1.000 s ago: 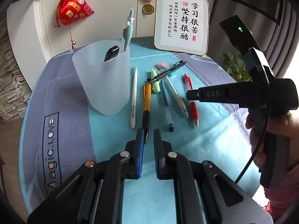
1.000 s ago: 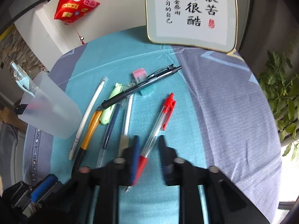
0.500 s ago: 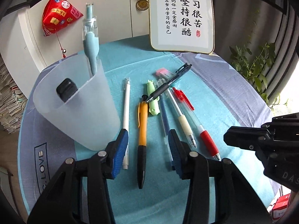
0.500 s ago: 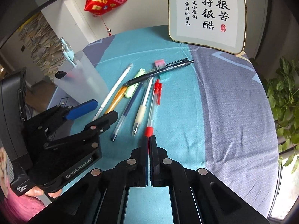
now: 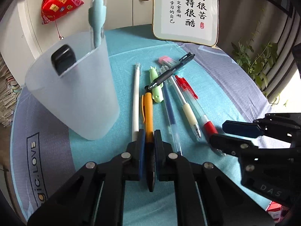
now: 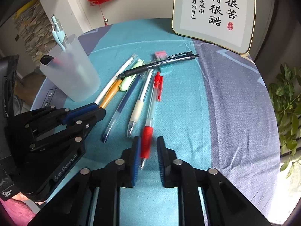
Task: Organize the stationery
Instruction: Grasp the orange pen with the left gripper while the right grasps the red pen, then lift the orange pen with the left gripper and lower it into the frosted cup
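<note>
My left gripper [image 5: 149, 134] is shut on the orange pen [image 5: 148, 111], gripping its lower barrel on the table; it also shows in the right wrist view [image 6: 90, 111]. My right gripper [image 6: 148, 141] is open, its fingers on either side of the red pen [image 6: 150, 116], whose tip lies between them; it shows at the right of the left wrist view [image 5: 225, 133]. A frosted cup [image 5: 75, 98] holding a light blue pen [image 5: 96, 17] and a black item [image 5: 63, 58] stands left of the pens.
A white pen [image 5: 135, 98], green highlighter [image 5: 156, 88], blue pen [image 5: 169, 109], cream-grip pen [image 5: 186, 109], black pen [image 5: 171, 71] and pink eraser [image 5: 163, 59] lie beside them. A framed calligraphy board [image 5: 186, 9] stands at the back. A plant [image 6: 287, 103] is right.
My left gripper moved forward and closed on the orange pen. My right gripper opened and moved forward around the red pen's tip.
</note>
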A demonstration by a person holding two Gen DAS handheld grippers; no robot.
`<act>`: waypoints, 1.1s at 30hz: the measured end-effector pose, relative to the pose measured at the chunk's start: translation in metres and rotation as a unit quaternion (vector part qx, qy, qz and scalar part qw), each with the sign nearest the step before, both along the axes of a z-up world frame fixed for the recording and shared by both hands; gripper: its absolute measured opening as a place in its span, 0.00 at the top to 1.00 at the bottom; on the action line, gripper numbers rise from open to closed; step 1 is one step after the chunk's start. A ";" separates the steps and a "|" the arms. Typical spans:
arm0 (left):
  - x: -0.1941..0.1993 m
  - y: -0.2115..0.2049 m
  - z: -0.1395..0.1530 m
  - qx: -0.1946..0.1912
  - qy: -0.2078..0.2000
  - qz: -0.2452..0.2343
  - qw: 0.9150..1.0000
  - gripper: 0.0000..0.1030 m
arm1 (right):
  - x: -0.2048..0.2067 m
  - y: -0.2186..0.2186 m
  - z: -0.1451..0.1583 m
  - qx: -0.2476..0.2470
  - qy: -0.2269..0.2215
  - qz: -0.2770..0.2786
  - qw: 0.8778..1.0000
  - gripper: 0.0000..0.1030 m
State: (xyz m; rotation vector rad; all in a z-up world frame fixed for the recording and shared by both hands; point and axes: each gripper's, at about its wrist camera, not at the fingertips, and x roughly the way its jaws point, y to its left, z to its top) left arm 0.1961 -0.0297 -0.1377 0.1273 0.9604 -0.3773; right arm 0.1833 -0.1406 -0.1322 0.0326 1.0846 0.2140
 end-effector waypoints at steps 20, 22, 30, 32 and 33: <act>-0.077 0.020 0.014 0.008 0.008 -0.015 1.000 0.42 | -0.094 0.001 -0.004 -0.060 0.047 0.134 0.988 0.87; -0.068 0.012 0.013 0.017 -0.004 -0.020 1.000 0.45 | -0.091 0.004 0.002 -0.059 0.035 0.130 0.989 0.76; -0.035 -0.006 0.000 0.035 0.009 -0.021 0.999 0.64 | -0.066 0.007 0.024 -0.031 -0.008 0.092 0.995 0.61; -0.033 -0.008 0.000 0.038 0.005 -0.023 0.999 0.73 | -0.060 0.004 0.025 -0.024 -0.007 0.085 0.996 0.61; -0.033 -0.009 0.001 0.038 0.008 -0.027 0.999 0.89 | -0.058 0.003 0.025 -0.023 -0.006 0.082 0.996 0.61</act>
